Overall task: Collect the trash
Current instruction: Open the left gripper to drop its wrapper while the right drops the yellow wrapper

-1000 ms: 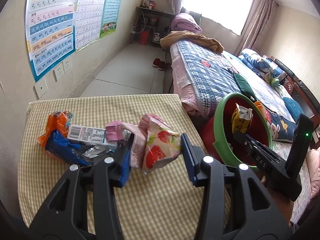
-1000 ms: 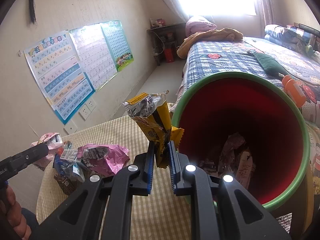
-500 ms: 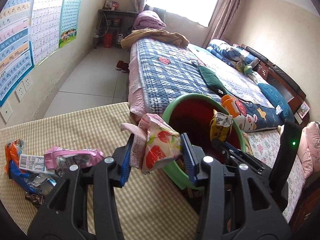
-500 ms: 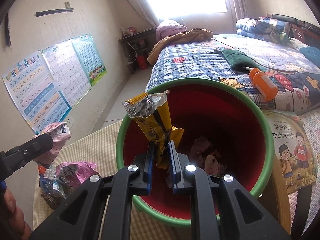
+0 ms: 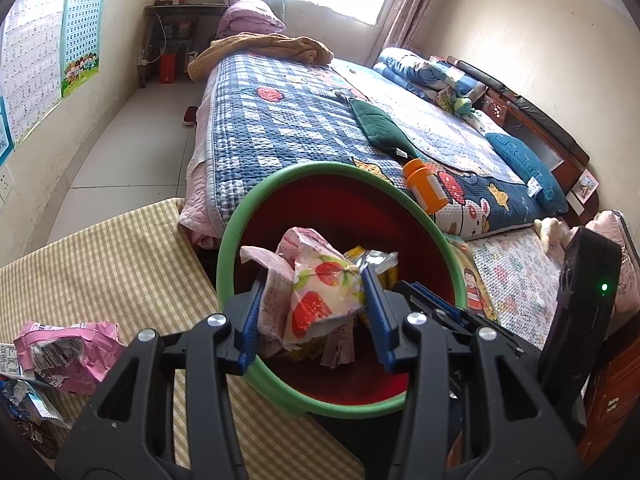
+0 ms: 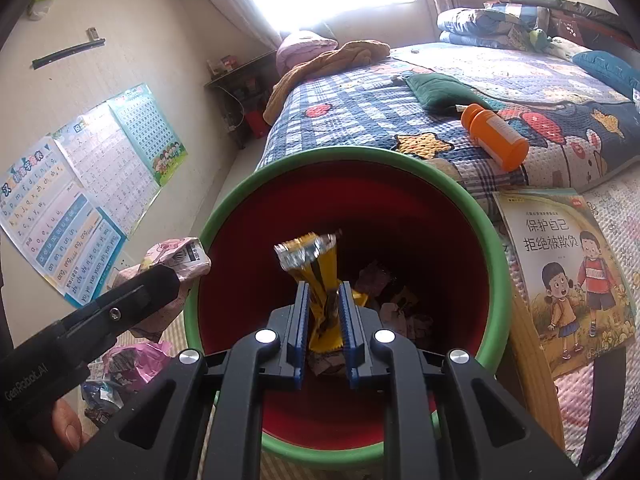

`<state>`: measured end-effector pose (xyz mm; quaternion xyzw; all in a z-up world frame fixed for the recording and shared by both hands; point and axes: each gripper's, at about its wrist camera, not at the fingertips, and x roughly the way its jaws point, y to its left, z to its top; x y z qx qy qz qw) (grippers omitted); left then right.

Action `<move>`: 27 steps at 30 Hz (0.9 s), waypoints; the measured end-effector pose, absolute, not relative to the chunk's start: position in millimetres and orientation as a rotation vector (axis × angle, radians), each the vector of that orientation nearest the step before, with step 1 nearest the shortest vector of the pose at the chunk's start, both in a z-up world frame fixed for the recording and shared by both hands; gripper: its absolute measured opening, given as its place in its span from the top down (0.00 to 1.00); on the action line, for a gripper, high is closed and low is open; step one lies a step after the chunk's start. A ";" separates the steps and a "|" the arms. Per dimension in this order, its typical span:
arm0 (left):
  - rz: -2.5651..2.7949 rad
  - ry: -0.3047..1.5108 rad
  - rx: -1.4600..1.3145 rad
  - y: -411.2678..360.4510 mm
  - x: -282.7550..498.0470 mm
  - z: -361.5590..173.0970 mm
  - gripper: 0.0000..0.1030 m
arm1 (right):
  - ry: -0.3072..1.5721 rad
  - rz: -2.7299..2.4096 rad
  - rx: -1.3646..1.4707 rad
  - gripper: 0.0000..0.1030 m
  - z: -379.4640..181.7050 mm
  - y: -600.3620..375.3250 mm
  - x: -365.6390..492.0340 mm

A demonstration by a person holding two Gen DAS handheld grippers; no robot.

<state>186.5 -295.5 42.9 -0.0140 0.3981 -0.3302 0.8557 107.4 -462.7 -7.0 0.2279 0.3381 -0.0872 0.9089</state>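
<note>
Two wrappers in hand, both over the red bin with green rim (image 6: 498, 248): left gripper (image 5: 314, 314) pinching the pink strawberry-print snack bag (image 5: 320, 296), right gripper (image 6: 325, 330) clamped on the yellow foil wrapper (image 6: 316, 276). Several crumpled wrappers already lie in the bin bottom, so prob. past halfway. Left to do: drop both, then the pink crumpled packet (image 5: 68, 342) + blue scraps (image 5: 24, 404) on the checked-cloth bench (image 5: 120, 264).

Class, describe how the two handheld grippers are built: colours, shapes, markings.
Both the left gripper and the right gripper have black plastic frames with triangular cut-outs, silver round bolts, and blue ribbed pads. One body bears white lettering; a green light glows on another.
</note>
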 end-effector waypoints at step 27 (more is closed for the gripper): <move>-0.490 0.825 -0.145 -203.7 176.6 55.5 0.05 | 0.676 -0.128 0.307 0.08 1.1 -417.3 116.6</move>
